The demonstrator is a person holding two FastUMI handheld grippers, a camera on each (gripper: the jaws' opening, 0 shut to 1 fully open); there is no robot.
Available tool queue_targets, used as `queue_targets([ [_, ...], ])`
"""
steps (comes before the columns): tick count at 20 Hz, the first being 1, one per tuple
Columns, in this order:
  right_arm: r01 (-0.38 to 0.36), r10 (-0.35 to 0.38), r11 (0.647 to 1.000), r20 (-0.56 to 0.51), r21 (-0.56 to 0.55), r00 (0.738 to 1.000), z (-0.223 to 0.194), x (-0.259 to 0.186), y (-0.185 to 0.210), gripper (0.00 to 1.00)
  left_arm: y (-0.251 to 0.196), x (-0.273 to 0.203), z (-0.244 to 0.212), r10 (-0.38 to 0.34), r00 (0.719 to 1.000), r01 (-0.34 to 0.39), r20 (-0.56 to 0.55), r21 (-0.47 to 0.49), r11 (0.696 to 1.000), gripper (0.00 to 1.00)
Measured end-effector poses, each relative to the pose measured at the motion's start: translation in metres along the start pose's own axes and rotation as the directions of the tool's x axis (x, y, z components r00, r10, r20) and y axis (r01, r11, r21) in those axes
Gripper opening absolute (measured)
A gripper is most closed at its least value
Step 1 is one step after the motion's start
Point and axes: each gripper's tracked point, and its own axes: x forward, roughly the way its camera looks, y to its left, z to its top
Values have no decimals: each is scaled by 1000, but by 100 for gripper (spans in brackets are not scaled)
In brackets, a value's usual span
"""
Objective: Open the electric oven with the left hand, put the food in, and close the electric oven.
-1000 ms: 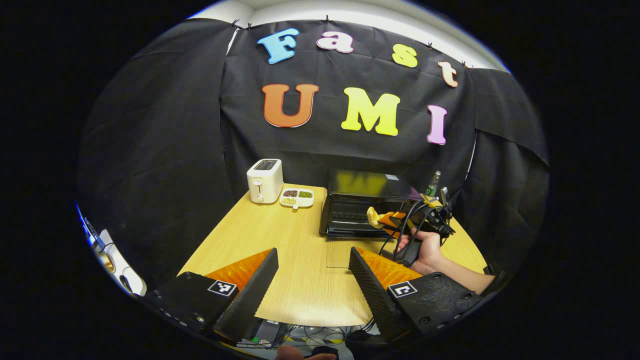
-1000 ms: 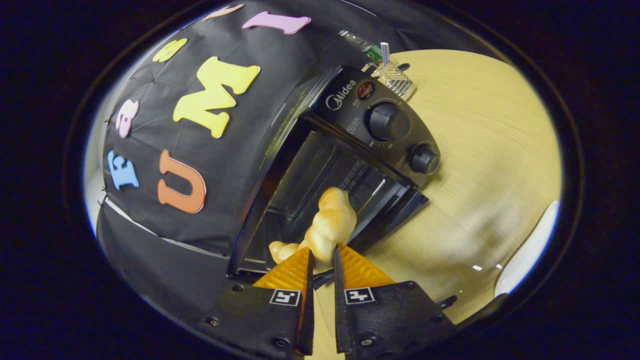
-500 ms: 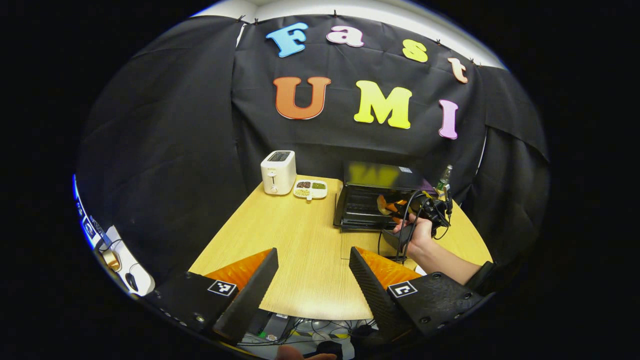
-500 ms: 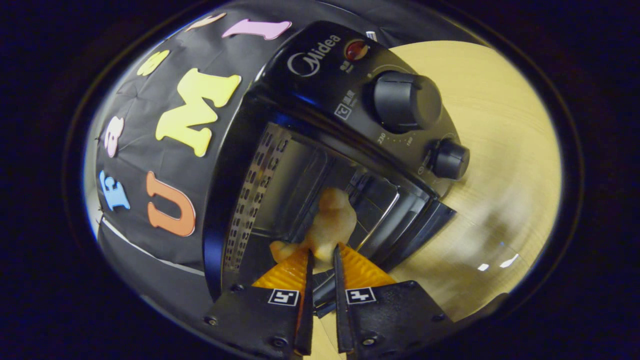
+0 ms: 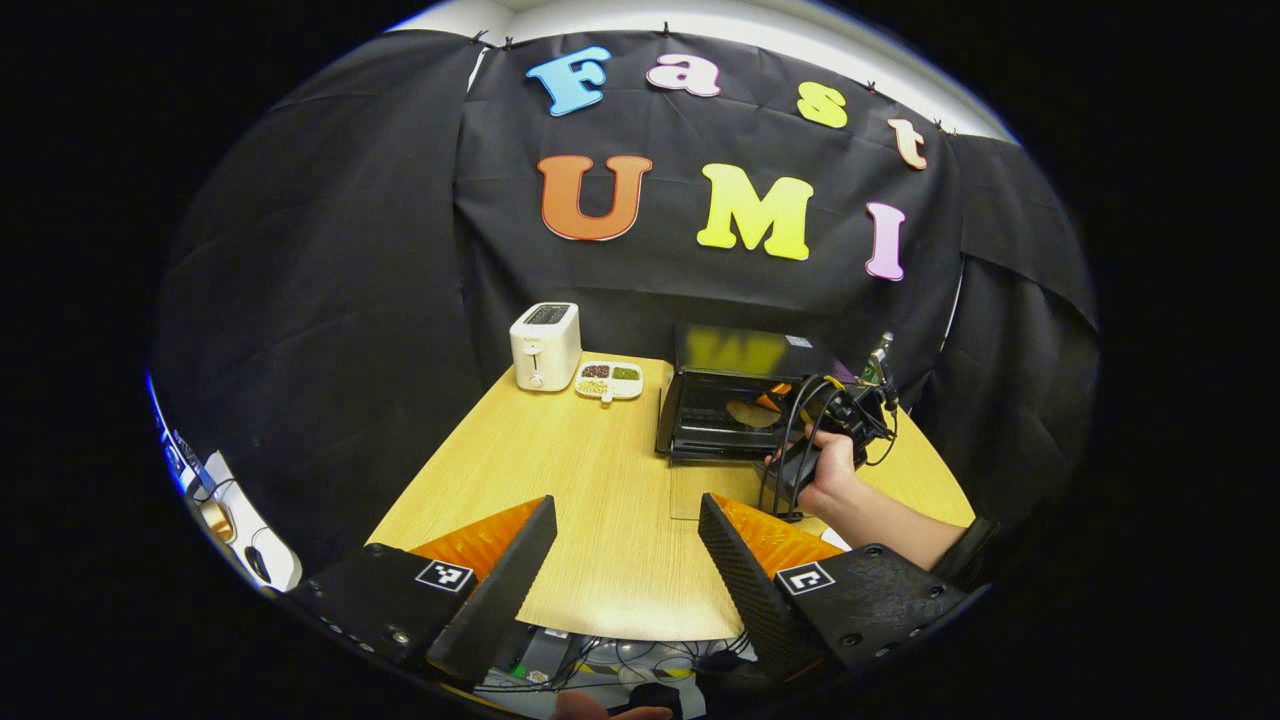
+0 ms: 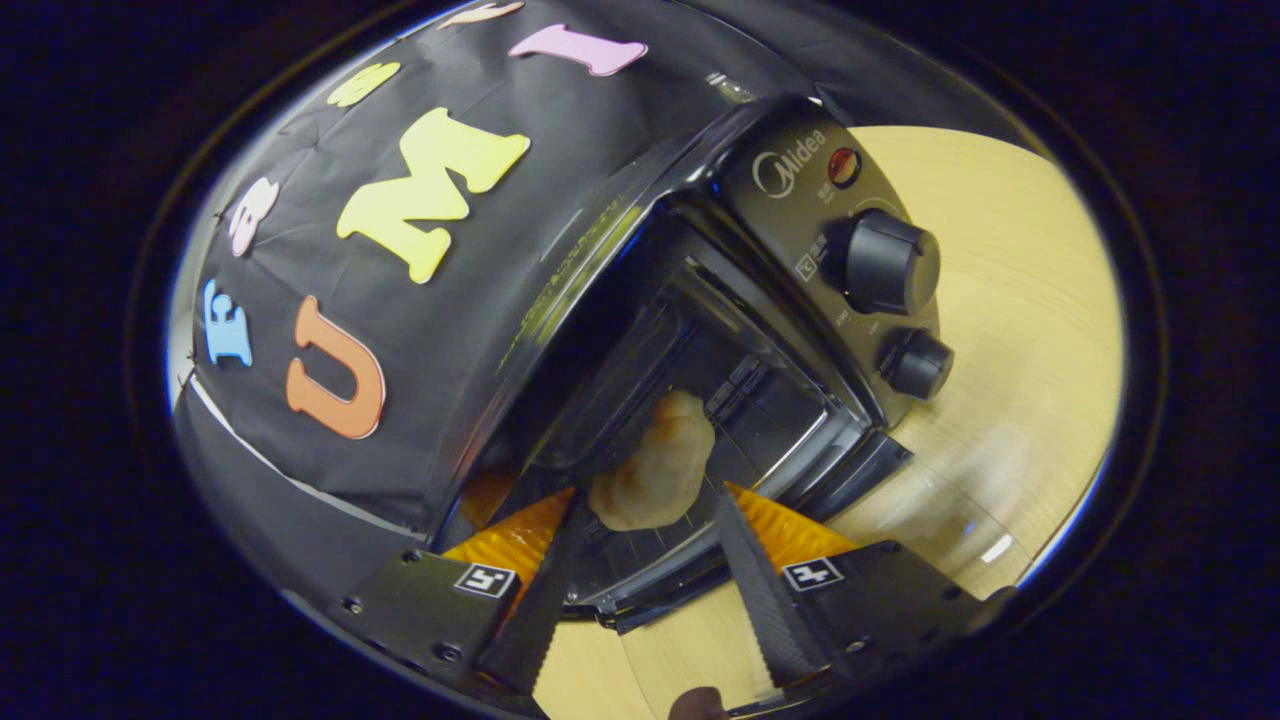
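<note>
The black electric oven (image 5: 735,395) stands at the table's back right with its glass door (image 5: 715,490) folded down flat. A pale bread-like piece of food (image 6: 655,470) lies on the wire rack inside the oven (image 6: 790,180); from the left gripper view the food (image 5: 748,412) shows as a tan patch in the cavity. My right gripper (image 6: 648,495) is open at the oven mouth, its orange fingers (image 6: 520,535) on either side of the food and apart from it. A hand holds that right gripper (image 5: 835,420). My left gripper (image 5: 627,505) hangs open over the table's near edge, holding nothing.
A white toaster (image 5: 545,345) and a small divided dish (image 5: 608,379) sit at the back left of the wooden table (image 5: 560,480). A bottle (image 5: 878,358) stands behind the oven. Two knobs (image 6: 890,262) stick out of the oven's panel. Cables lie below the table's front edge.
My right gripper has opened and let go of the food, which now rests on the oven rack, and it has drawn back a little. The left gripper has stayed open and nearly still.
</note>
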Motion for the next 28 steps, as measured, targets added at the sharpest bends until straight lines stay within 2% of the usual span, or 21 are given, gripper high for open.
queue_targets([
  [1, 10, -10, 1000, -6, -23, 1000, -1, -8, -4, 94, -2, 0, 1, -8, 1000, 8, 6, -7, 1000, 94],
  [2, 19, -20, 999, -15, -49, 1000, -5, -17, -8, 84, -6, 2, 3, -16, 1000, 17, 13, -13, 1000, 94],
  [6, 40, -47, 982, -35, -183, 998, -12, -72, -24, 86, -16, 13, -2, -56, 998, 57, 24, -21, 998, 94],
  [8, 39, -49, 959, -27, -279, 998, -10, -107, -27, 92, -24, 24, -8, -75, 997, 75, 19, -28, 997, 94],
  [9, 43, -51, 942, -16, -333, 999, -7, -125, -29, 94, -27, 29, -12, -84, 996, 85, 17, -30, 996, 94],
  [10, 47, -53, 923, -5, -383, 999, -4, -141, -31, 88, -32, 34, -16, -94, 995, 94, 15, -30, 995, 94],
  [12, 53, -47, 875, 23, -481, 999, 2, -172, -32, 90, -39, 44, -26, -105, 994, 105, 1, -22, 994, 94],
  [16, 104, -38, 753, 114, -649, 993, 24, -237, -30, 92, -63, 70, -62, -156, 986, 155, -59, -28, 988, 94],
  [18, 123, -31, 719, 145, -685, 989, 31, -268, -29, 93, -81, 83, -81, -184, 979, 183, -86, -23, 983, 95],
  [24, 186, -57, 680, 202, -709, 978, 52, -320, -48, 94, -126, 114, -124, -224, 963, 223, -151, -19, 975, 94],
  [28, 218, -55, 631, 237, -744, 970, 62, -345, -47, 94, -147, 133, -143, -225, 959, 226, -170, -15, 974, 95],
])
